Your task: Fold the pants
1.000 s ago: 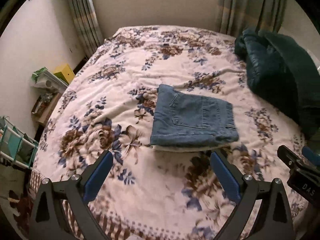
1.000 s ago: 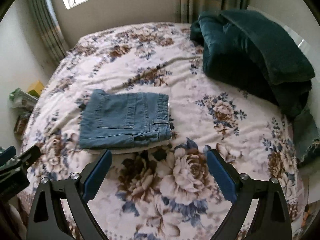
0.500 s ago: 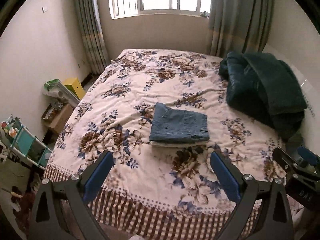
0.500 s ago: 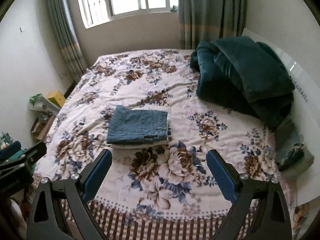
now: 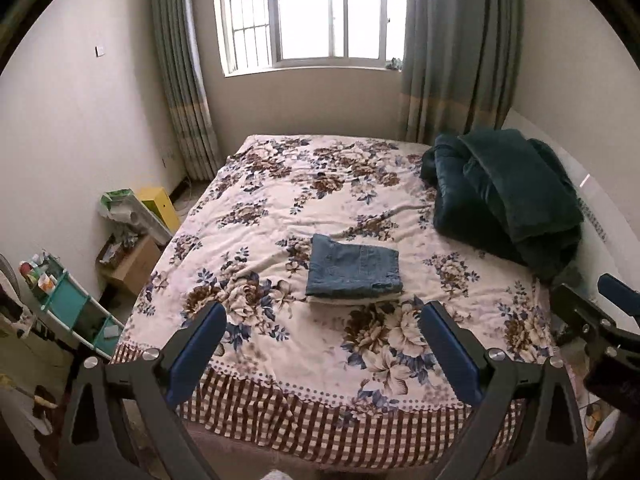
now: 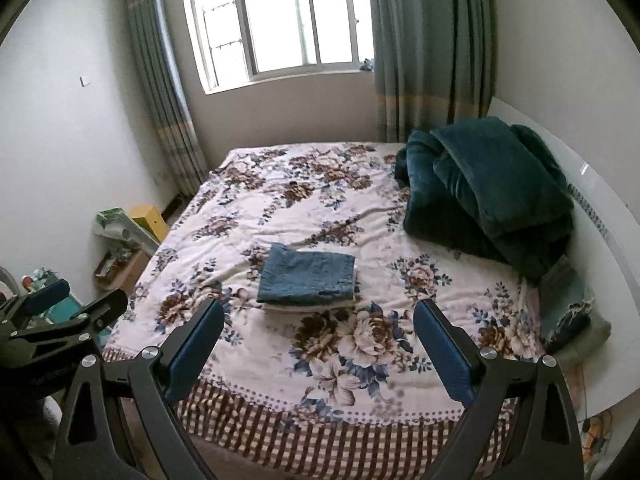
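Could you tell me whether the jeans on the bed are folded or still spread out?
Folded: the jeans lie as a compact, layered rectangle on the floral bedspread, no legs extended.

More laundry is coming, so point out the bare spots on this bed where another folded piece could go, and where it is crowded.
Bare bedspread lies left of the folded jeans, in front of them toward the checkered foot edge, and behind them toward the window. The right side is crowded: the dark green blanket pile fills that far corner. Both grippers, left and right, are open and hold nothing.
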{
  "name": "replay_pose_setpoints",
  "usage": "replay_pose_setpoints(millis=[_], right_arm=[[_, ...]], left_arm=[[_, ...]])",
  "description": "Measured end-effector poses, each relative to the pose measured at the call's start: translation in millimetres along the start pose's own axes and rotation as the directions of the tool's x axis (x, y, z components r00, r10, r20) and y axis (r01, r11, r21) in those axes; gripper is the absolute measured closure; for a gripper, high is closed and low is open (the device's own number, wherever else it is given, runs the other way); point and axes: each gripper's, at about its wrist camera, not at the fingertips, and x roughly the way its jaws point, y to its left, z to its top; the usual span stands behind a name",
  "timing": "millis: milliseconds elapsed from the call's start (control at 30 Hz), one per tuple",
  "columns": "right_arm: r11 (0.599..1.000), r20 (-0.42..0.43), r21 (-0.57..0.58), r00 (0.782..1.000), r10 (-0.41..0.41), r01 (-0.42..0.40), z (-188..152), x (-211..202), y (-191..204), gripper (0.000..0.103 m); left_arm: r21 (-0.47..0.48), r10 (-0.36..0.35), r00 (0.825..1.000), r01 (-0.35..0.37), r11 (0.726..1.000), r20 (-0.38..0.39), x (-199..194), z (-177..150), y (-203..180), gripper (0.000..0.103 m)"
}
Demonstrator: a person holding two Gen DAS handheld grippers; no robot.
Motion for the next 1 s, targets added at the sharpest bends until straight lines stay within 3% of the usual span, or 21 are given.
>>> replay_pose_setpoints(millis=[167, 333, 600, 1000], right_arm=[[1.0, 0.02, -0.007, 1.0, 0.013, -0.013, -0.1, -33.1, 6.7, 0.005], [1.0, 0.026, -0.002, 1.0, -0.009, 0.009, 2.1, -31.4, 5.0, 0.001], [0.998, 0.038, 0.013, 0.997, -0.062, 0.061, 18.6, 12.9, -0.4, 0.001], [0.991, 0.01, 0.015, 0.991, -0.131, 0.131, 26.9, 84.4, -4.6, 0.001]], left_arm=[[0.0, 0.009, 1.0, -0.009, 1.0, 0.019, -11.3, -4.7, -0.4, 0.004], [-0.007, 0.003, 1.0, -0.003, 1.0, 0.006, 0.2, -4.0, -4.4, 0.0], [-0.003, 0.045, 0.999, -0.045, 0.999, 0.019, 28.5, 3.2, -7.1, 0.0], [0.009, 0.075, 0.997, -0.075, 0.997, -0.026, 81.0, 7.9, -6.5, 0.0]])
